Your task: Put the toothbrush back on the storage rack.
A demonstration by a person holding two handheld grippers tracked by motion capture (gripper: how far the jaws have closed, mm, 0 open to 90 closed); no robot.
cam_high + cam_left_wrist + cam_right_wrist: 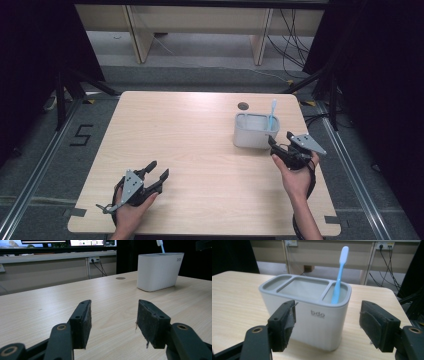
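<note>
- Right tool (280,143): jaws wide apart and gripping nothing. In the high view it sits right of centre, just below the holder. In the right gripper view its pads flank the front wall of the holder and are clear of it.
- Left tool (156,172): jaws partly spread, empty, resting low over the bench (200,150) at the lower left of the high view, well apart from the holder.
- Toothbrush (339,277): blue, slim, standing tilted in the right-hand compartment of the holder, head uppermost. Judged light, stiff and smooth; likely to pivot if pinched near one end. Take hold on the exposed handle just above the rim, pads square to the flat sides.
- Holder (312,315): white body, grey three-compartment rim, at the upper right of the high view. Judged rigid plastic, light while empty, smooth-walled, so liable to slide or tip under a side push. If it must move, grip across the narrow width, low on the walls.
</note>
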